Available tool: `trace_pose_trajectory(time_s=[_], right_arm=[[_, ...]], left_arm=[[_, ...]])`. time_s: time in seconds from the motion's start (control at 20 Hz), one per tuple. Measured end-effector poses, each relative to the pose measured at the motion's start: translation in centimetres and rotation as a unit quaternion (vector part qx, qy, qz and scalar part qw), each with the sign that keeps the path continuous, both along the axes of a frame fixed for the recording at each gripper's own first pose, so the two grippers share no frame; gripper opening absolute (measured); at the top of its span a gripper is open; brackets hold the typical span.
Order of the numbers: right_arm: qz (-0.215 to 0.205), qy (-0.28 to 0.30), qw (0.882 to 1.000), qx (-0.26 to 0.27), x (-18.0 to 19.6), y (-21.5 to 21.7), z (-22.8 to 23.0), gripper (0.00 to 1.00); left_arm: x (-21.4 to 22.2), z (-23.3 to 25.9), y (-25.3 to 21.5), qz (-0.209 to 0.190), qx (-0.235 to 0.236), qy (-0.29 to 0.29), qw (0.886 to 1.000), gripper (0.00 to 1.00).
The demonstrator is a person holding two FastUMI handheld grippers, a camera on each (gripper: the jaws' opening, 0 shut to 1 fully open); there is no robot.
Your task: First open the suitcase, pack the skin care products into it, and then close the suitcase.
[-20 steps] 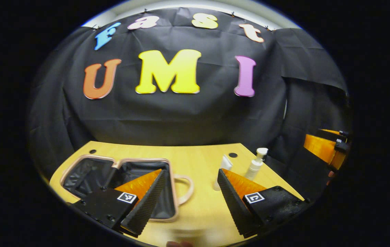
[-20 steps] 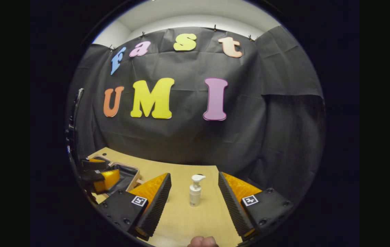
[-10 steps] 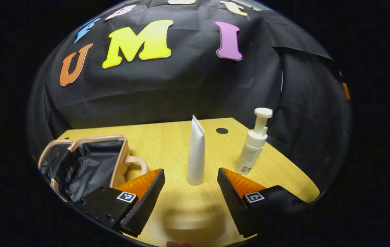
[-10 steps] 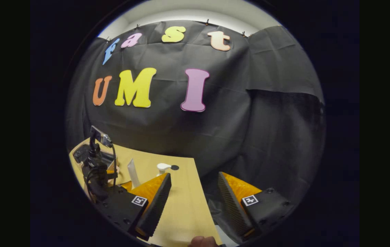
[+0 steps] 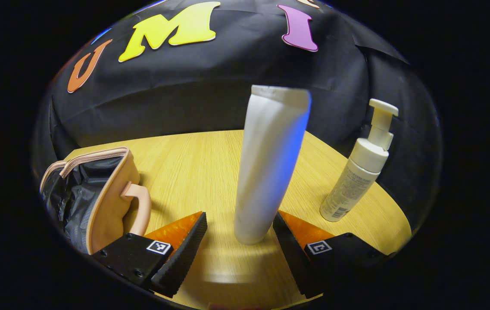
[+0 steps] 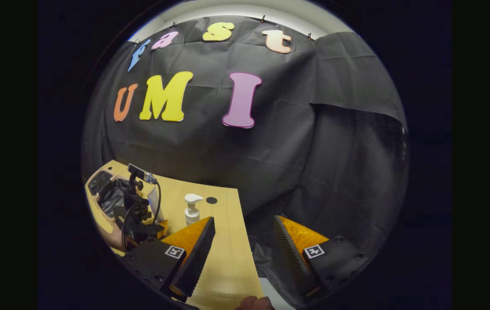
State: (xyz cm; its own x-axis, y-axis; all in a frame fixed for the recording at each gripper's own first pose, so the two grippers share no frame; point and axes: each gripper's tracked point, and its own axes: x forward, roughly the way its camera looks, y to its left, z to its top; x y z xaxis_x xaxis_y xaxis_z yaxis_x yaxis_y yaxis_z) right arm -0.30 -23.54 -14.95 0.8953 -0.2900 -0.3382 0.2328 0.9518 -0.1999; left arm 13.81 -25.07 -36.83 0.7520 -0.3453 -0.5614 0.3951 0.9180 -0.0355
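A white squeeze tube (image 5: 268, 163) stands upright on its cap on the wooden desk (image 5: 193, 163), plain and unmarked, its flat crimped end at the top. It sits between the fingers of the left gripper (image 5: 239, 241), whose jaws are spread wide; the right-hand finger lies just beside the tube's base, and contact cannot be told. Near the desk's right edge stands a white pump bottle (image 5: 359, 165) with a printed label low on its body. Toward the left edge lies the suitcase (image 5: 98, 189), small and pale pink with a loop handle, open to show crinkled black lining. The desk is light wood grain with a small dark round hole (image 6: 211, 200) near its far right corner. Black cloth (image 6: 270, 150) hangs behind. The right gripper (image 6: 243, 254) hovers over the desk's right edge, jaws wide apart, holding nothing.
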Motion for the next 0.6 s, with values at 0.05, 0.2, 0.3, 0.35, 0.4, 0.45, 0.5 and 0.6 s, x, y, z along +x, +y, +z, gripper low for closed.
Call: trace_pose_trajectory(time_s=[0.05,0.2,0.3,0.35,0.4,0.45,0.5,0.6], right_arm=[[-0.002,0.001,1.000,0.001,0.1,-0.1,-0.2,0.82],[-0.005,0.004,1.000,0.001,0.1,-0.2,-0.3,0.81],[-0.007,0.003,1.000,0.001,0.0,-0.3,-0.4,0.82],[-0.008,0.001,1.000,0.005,-0.1,-0.2,-0.4,0.82],[-0.007,0.000,1.000,0.007,-0.2,-0.1,-0.5,0.82],[-0.005,0.002,1.000,0.008,-0.3,0.1,-1.0,0.82],[-0.002,0.004,1.000,0.010,-0.3,0.3,-1.3,0.82],[0.007,0.003,1.000,0.019,-0.3,1.1,-2.2,0.81]], left_arm=[[0.3,-0.2,-0.1,0.000,0.003,0.003,1.000,0.98],[0.8,-0.8,-0.5,-0.004,0.004,0.012,1.000,0.90],[0.9,-1.0,-1.0,-0.016,-0.003,0.017,1.000,0.77],[0.7,-0.9,-1.2,-0.023,-0.005,0.018,1.000,0.80],[0.9,-1.0,-1.2,-0.025,0.000,0.016,1.000,0.59],[0.9,-0.9,-1.3,-0.030,0.001,0.014,0.999,0.52],[0.9,-0.8,-1.5,-0.036,-0.006,0.019,0.999,0.50],[0.7,0.4,-1.6,-0.041,-0.024,0.012,0.999,0.49]])
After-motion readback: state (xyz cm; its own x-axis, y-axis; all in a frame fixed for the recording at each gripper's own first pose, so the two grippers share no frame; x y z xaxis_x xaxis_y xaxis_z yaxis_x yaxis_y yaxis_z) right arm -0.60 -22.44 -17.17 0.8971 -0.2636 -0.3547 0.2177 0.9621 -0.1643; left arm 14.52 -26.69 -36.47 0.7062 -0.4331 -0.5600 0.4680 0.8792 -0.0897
